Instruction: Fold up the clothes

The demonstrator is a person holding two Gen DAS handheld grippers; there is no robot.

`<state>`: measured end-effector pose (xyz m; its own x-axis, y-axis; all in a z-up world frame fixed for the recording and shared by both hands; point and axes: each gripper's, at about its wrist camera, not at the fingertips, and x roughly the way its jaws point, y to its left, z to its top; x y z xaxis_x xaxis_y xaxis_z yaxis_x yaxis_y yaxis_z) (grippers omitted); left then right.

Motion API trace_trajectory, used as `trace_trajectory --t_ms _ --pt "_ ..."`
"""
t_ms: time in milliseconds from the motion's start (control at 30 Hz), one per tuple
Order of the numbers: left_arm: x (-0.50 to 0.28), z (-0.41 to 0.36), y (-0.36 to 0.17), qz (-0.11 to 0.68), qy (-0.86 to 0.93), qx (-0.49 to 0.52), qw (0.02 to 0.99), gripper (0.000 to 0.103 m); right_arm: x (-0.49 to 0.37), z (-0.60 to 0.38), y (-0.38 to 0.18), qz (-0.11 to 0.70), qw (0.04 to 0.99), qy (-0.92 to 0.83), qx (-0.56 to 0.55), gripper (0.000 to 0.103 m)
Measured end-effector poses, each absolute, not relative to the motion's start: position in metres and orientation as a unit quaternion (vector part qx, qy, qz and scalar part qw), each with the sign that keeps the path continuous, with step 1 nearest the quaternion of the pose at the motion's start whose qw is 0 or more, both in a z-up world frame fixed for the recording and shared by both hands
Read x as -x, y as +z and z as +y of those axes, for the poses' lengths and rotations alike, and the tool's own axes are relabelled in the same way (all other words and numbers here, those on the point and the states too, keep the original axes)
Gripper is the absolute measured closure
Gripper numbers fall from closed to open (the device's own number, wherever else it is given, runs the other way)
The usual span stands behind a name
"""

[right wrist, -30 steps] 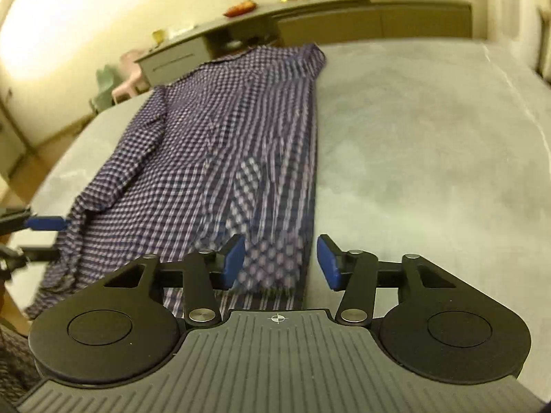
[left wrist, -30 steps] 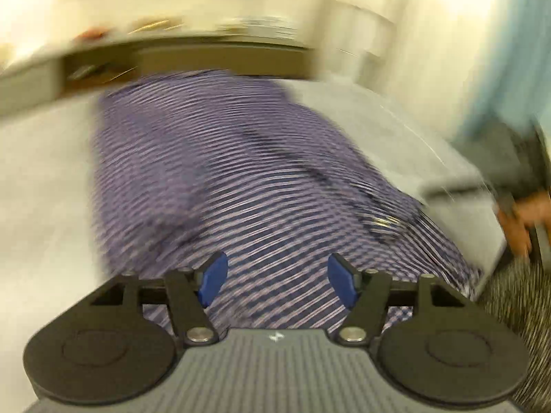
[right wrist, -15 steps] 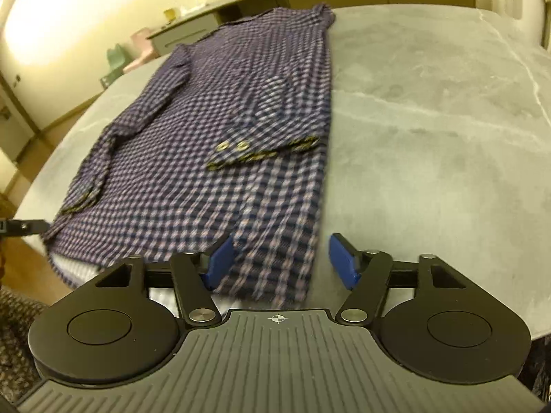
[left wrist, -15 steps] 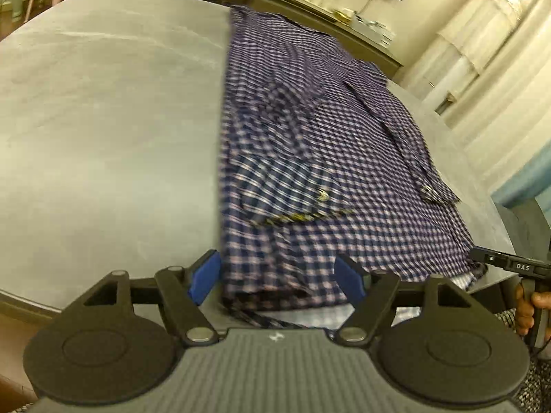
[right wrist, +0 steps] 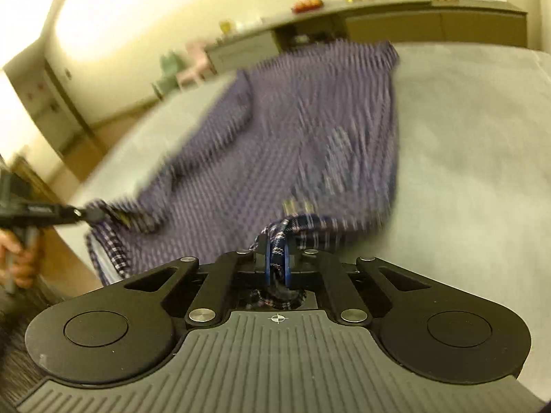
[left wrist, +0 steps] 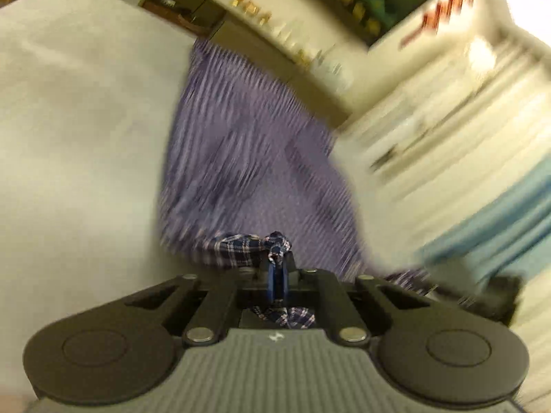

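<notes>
A purple-and-white checked shirt (left wrist: 241, 158) lies lengthways on a grey table (left wrist: 69, 137), blurred by motion. My left gripper (left wrist: 275, 268) is at the shirt's near hem, its jaws closing with a bunch of checked cloth pinched between the blue pads. The right wrist view shows the same shirt (right wrist: 292, 144), and my right gripper (right wrist: 277, 261) has its jaws closing on the near hem at the other corner, cloth bunched between its pads. The left gripper (right wrist: 86, 212) appears there at the far left, holding the hem's left corner.
The grey table (right wrist: 465, 172) spreads wide to the right of the shirt. A long sideboard (right wrist: 413, 17) with small items stands behind the table. A person's hand (right wrist: 17, 254) holds the left gripper's handle. Pale and blue curtains (left wrist: 482, 206) hang at the right.
Both grippers stood open over the shirt's near hem; now both are shut on it. The hem corners have lifted off the table. The left gripper has rolled, so its view is tilted.
</notes>
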<state>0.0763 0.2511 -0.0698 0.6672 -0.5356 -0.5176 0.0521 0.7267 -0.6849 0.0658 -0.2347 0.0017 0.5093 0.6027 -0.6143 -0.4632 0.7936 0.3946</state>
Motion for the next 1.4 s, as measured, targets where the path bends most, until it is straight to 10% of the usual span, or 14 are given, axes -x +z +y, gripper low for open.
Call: trace_trajectory --t_ms 200,233,300,600,900,1033,1067,1100,1133,1300,1400 --pt "-0.237 0.291 -0.048 0.288 -0.109 0.406 0.861 0.097 -0.226 -0.241 0.019 0.345 0.857 0.263 -0.276 0.099" --pt "-0.261 0.293 -0.058 0.286 -0.097 0.408 0.862 0.094 -0.25 -0.246 0.005 0.334 0.85 0.249 -0.322 0.092" --pt "-0.286 0.297 -0.093 0.303 -0.056 0.431 0.848 0.084 -0.283 -0.254 -0.029 0.331 0.835 0.223 -0.379 0.046" --pt "-0.279 0.27 -0.107 0.32 -0.041 0.352 0.879 0.074 -0.288 -0.235 -0.029 0.384 0.873 0.223 -0.203 0.046" --pt "-0.23 0.241 -0.099 0.37 -0.037 0.173 0.912 0.038 -0.247 -0.229 -0.028 0.414 0.873 0.231 -0.118 0.033" --pt "-0.241 0.236 -0.119 0.386 -0.041 0.163 0.907 0.05 -0.254 -0.216 -0.045 0.417 0.877 0.22 -0.095 0.042" --pt "-0.242 0.241 -0.123 0.389 -0.042 0.172 0.904 0.083 -0.259 -0.214 -0.049 0.423 0.875 0.218 -0.095 0.063" --pt "-0.24 0.245 -0.12 0.382 -0.05 0.189 0.903 0.096 -0.264 -0.213 -0.052 0.428 0.872 0.218 -0.095 0.09" --pt "-0.239 0.248 -0.118 0.376 -0.058 0.206 0.902 0.099 -0.269 -0.213 -0.054 0.431 0.87 0.22 -0.094 0.096" --pt "-0.235 0.254 -0.11 0.366 -0.08 0.217 0.901 0.097 -0.272 -0.21 -0.047 0.406 0.88 0.229 -0.086 0.099" --pt "-0.242 0.24 -0.113 0.375 -0.058 0.162 0.911 0.072 -0.276 -0.211 -0.054 0.419 0.876 0.223 -0.09 0.078"
